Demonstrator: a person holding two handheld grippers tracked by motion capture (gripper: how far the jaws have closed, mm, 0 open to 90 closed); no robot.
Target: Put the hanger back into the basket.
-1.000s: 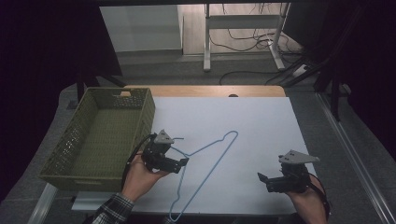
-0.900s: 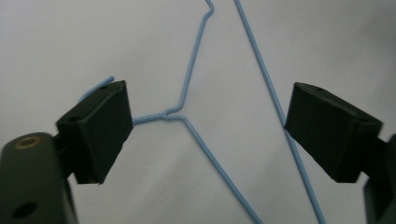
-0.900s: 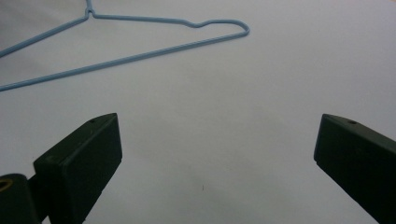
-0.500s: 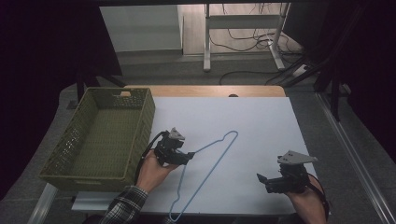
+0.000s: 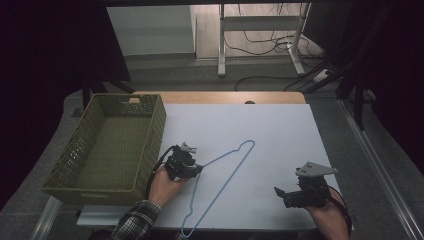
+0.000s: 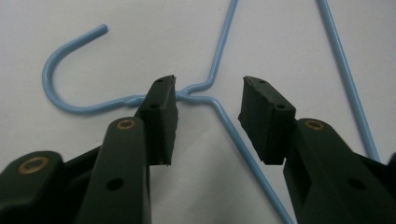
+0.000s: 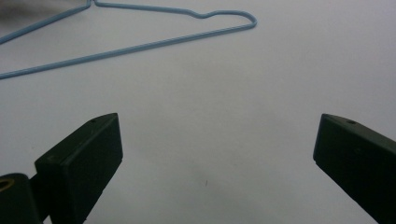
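The left gripper (image 6: 208, 119) is held partly open, its jaws set either side of the neck of a thin light-blue wire coat hanger (image 6: 205, 86), which lies flat on the white table top (image 5: 280, 130); nothing is gripped. The right gripper (image 7: 217, 163) is spread wide over bare table, well apart from the hanger (image 7: 140, 46). A green woven plastic basket (image 5: 107, 145) stands at the left. The hanger's lower end is cut off at the table's near edge.

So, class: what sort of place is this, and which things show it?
Probably a lab or workshop: a white table, cables on the floor beyond it, and a metal frame stand.
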